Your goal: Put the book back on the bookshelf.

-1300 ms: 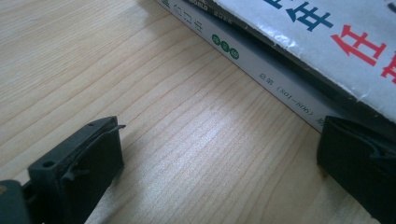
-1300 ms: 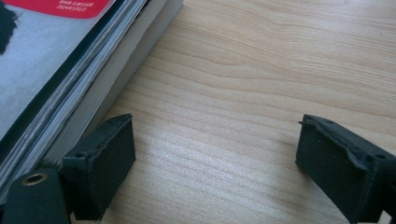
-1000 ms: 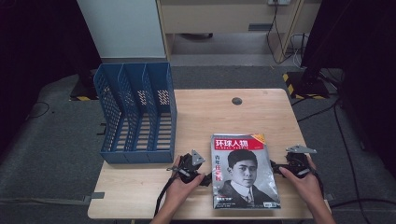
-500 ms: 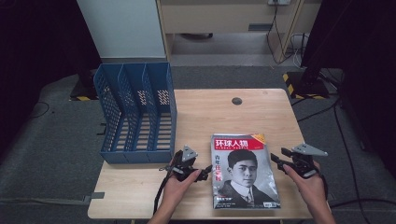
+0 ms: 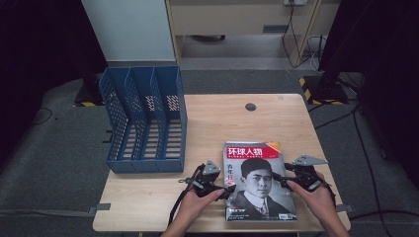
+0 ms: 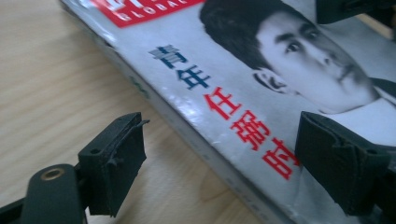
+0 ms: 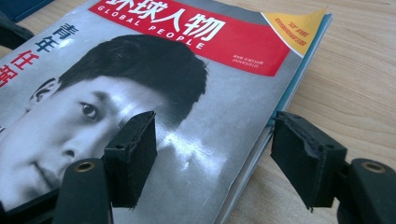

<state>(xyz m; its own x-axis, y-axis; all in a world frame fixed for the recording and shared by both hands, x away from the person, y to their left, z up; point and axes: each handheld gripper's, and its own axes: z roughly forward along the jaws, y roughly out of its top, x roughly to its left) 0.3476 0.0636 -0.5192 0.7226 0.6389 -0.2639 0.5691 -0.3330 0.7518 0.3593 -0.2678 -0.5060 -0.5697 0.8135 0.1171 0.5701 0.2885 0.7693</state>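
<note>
Magazine [image 5: 259,180] lies flat on the wooden table [image 5: 217,123], at about 5 o'clock on the tabletop, near the person's edge, cover up, red title band toward 12. Blue file rack [image 5: 143,118] stands at 9 to 10 o'clock, three slots, well apart from the magazine. Small dark disc [image 5: 250,106] at 12, not involved.

Left gripper [image 5: 225,190] sits at the magazine's 9 o'clock edge, the spine side. In the left gripper view its jaws straddle the spine [image 6: 205,149]: one pad over bare wood, the other over the cover, neither pressing. Released, jaws wide, and they have just been closing a little with the spine between them.

Right gripper [image 5: 281,178] is at the 3 o'clock edge. In the right gripper view one pad hangs over the cover [image 7: 140,154], the other outside the page edges over the table. Not clenched either; its jaws have just been opening again with the page edge between them, nothing grasped.

My read: step in hand is getting a hold on both long edges to lift it. To do it well, drop each outer jaw to the wood, slide under the edge, then pinch the full page stack, not just the cover. Squeeze both sides together, lift level, else pages fan out or it sags.
</note>
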